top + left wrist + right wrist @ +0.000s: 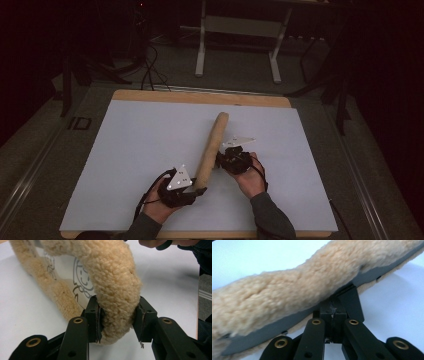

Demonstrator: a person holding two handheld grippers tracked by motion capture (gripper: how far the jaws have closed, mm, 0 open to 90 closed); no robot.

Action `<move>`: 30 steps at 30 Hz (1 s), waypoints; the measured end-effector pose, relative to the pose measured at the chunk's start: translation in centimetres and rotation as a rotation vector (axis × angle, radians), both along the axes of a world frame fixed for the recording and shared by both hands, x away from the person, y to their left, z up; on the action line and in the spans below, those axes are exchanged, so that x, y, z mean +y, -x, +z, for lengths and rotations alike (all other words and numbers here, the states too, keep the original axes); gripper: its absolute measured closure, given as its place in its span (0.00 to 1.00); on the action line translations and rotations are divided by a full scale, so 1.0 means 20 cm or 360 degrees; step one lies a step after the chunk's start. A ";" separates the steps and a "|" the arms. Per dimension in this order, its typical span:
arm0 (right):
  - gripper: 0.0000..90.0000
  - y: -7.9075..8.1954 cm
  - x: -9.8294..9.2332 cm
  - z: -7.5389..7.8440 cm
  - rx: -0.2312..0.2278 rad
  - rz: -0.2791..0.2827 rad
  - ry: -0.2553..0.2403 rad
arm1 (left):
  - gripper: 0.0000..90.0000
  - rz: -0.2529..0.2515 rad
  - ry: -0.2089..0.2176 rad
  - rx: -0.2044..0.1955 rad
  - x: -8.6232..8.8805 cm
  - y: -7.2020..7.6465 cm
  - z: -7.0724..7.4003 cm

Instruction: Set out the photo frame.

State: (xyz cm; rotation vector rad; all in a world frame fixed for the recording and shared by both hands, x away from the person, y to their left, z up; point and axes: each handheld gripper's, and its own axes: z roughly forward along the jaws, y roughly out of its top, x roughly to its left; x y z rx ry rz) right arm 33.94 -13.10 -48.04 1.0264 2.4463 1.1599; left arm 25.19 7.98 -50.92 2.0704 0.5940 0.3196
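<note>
Both tools clamp the fleece cover, its printing unreadable.

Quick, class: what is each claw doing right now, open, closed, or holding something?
Left claw: closed on the near end of the fleecy tan cover.
Right claw: closed, pinching the cover's dark edge strip.
</note>
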 end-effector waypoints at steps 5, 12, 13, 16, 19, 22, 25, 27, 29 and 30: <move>1.00 0.01 0.01 -0.01 0.0028 0.0041 -0.0022 | 0.70 0.0008 -0.0004 -0.0013 -0.02 0.00 0.00; 1.00 0.02 0.01 -0.02 0.0057 0.0108 -0.0028 | 0.69 0.0025 -0.0004 -0.0018 -0.03 0.01 0.00; 1.00 0.02 0.01 -0.02 0.0059 0.0114 -0.0031 | 0.69 0.0027 -0.0004 -0.0020 -0.04 0.01 0.00; 1.00 0.02 0.01 -0.03 0.0063 0.0134 -0.0029 | 0.69 0.0046 -0.0014 -0.0031 -0.05 0.01 0.00; 1.00 0.03 0.01 -0.03 0.0068 0.0157 -0.0030 | 0.69 0.0060 -0.0012 -0.0039 -0.07 0.02 0.00; 1.00 0.03 0.01 -0.03 0.0071 0.0172 -0.0029 | 0.69 0.0072 -0.0005 -0.0034 -0.07 0.02 0.00; 1.00 0.03 0.02 -0.03 0.0082 0.0196 -0.0040 | 0.69 0.0085 0.0011 -0.0031 -0.07 0.02 0.00; 1.00 0.04 0.02 -0.03 0.0081 0.0215 -0.0037 | 0.68 0.0079 0.0026 -0.0022 -0.07 0.02 0.00; 1.00 0.04 0.01 -0.02 0.0078 0.0217 -0.0030 | 0.68 0.0053 0.0038 -0.0016 -0.07 0.01 0.00; 1.00 0.04 0.01 -0.02 0.0078 0.0218 -0.0023 | 0.68 0.0038 0.0042 -0.0011 -0.07 0.00 0.00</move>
